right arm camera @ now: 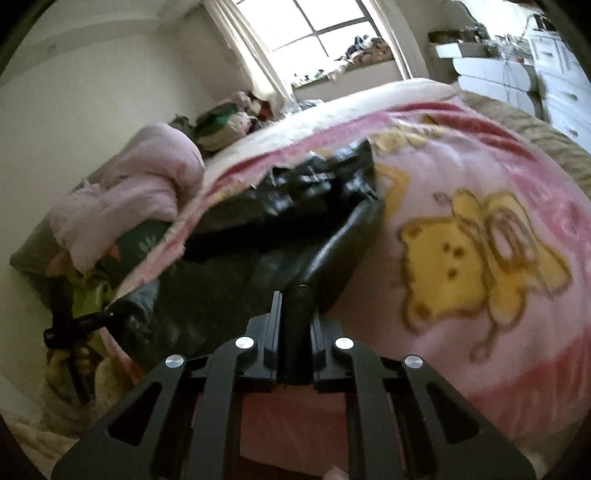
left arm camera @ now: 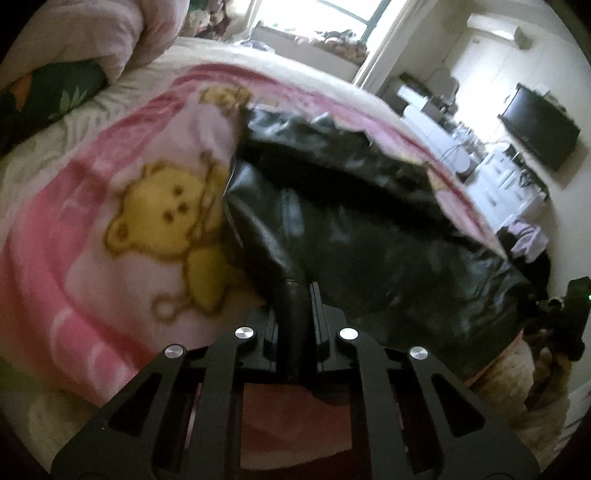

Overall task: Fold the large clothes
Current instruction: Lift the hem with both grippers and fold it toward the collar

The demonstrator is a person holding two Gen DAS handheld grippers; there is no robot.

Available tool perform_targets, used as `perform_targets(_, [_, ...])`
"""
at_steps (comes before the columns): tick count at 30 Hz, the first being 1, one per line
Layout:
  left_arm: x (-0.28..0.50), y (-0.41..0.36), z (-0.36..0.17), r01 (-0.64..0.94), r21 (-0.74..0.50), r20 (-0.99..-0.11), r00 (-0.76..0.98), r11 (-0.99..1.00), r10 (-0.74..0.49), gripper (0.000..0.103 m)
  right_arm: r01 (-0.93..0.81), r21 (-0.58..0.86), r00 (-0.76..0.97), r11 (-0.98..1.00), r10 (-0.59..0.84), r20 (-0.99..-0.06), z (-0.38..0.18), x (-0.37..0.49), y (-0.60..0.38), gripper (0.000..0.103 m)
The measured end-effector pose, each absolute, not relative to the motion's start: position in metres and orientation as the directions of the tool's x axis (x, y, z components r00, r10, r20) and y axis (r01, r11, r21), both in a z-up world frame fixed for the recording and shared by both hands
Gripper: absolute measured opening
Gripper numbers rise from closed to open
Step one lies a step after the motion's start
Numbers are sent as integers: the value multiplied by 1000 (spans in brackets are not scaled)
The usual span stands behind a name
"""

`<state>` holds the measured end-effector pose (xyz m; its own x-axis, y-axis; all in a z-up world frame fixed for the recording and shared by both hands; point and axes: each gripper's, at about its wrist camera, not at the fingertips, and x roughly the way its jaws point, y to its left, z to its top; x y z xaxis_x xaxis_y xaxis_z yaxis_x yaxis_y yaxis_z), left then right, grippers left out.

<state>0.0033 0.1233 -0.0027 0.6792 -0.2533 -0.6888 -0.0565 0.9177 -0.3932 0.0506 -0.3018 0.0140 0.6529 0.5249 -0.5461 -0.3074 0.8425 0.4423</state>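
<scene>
A large black leather jacket [left arm camera: 354, 221] lies spread on a pink blanket with yellow teddy bears [left arm camera: 110, 206] on a bed. My left gripper [left arm camera: 295, 295] is shut on the near left edge of the jacket, with the leather pinched between its jaws. The other gripper shows at the right edge of the left wrist view [left arm camera: 569, 314]. In the right wrist view the jacket [right arm camera: 258, 236] stretches away to the left. My right gripper [right arm camera: 295, 299] is shut on the jacket's near right edge. The left gripper shows at the left of that view [right arm camera: 70, 325].
A rolled pink quilt [right arm camera: 140, 184] and a dark green pillow [left arm camera: 51, 92] lie at the head of the bed. A window [right arm camera: 317, 29] is behind the bed. White drawers [right arm camera: 554, 81] and a dark TV [left arm camera: 539, 125] stand beside the bed.
</scene>
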Motion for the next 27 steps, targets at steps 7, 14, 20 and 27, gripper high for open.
perform_targets(7, [41,127,29,-34,-412,-642,720,911,-263,6,-311,483,696,819,542,-471,46,84,-305,11])
perform_targets(14, [81,141,61,-12,-439,-596,752,898,-281,7,-313,474,740,823,524,-421,73,132,-306,11])
perform_targets(20, [123,152,77,-20,-461,-578,765,887,-284,7,-267,484,770,833,487,-413,82,175,-304,11])
perform_targets(27, [166,159,81,-36,-458,-583,767,888,-270,7,-237,472,784,849,454,-424,85,223,-294,11])
